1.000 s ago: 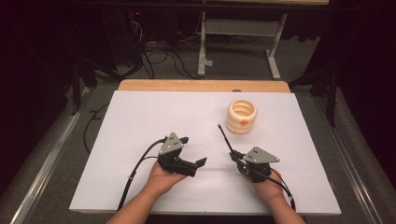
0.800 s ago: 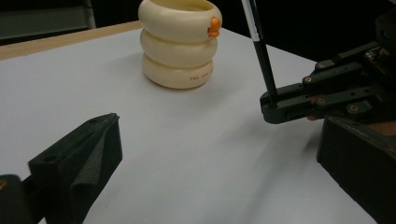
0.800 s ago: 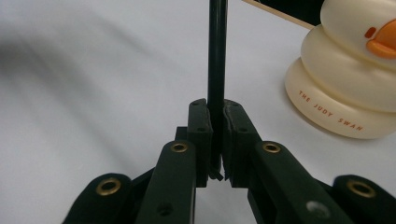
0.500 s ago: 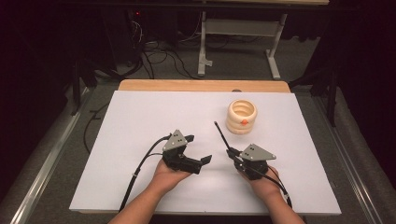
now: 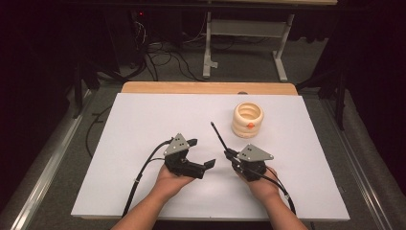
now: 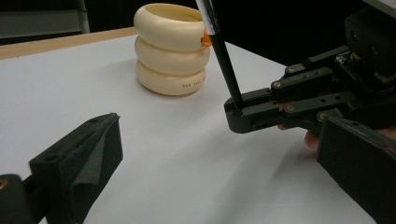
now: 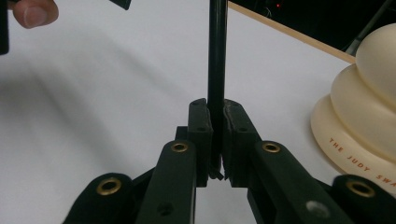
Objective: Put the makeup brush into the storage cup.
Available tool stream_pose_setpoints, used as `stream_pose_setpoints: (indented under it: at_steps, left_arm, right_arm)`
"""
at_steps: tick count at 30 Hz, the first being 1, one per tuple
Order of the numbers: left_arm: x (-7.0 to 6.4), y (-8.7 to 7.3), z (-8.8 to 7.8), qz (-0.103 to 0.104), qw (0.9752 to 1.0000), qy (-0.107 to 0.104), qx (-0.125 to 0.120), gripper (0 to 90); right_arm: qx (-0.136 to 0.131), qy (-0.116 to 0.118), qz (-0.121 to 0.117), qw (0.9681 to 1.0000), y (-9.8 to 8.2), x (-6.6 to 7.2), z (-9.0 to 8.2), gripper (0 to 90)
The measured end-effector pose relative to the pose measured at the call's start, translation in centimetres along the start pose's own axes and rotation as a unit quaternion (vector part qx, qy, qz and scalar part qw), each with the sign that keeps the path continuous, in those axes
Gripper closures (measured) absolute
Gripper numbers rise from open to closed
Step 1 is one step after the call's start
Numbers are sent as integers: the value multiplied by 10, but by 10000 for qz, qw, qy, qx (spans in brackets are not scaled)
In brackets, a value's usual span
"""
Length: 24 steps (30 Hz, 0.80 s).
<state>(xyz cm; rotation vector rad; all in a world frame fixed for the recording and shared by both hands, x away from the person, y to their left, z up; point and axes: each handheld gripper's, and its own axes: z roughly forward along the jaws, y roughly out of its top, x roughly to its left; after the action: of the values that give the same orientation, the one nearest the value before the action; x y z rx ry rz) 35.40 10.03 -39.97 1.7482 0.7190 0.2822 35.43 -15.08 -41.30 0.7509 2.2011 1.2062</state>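
Right gripper [image 5: 229,154]: clamping black pen [image 5: 218,135] by its lower end, tip pointing toward cream ringed holder [image 5: 248,119], near it. Left gripper [image 5: 201,153]: gaping wide, empty, farther from holder. Risk: pen pivoting in the narrow grip, glancing off the rim.

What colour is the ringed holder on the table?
Cream holder, with an orange spot; clearest in the left gripper view.

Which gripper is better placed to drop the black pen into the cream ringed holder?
Right. The right gripper is clamped on the black pen, near the cream holder; the left gripper is open and empty.
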Motion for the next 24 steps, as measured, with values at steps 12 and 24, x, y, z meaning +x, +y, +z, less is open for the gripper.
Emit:
stream_pose_setpoints:
  at_steps: [12,24]
  left_arm:
    - [0,0,-9,-17,9999,3,-102,22]
    - [3,-2,-12,-141,9997,-34,-197,65]
  right_arm:
    - [77,233,-53,9997,-9,11,1,854]
    - [151,441,-201,9987,-11,21,2,854]
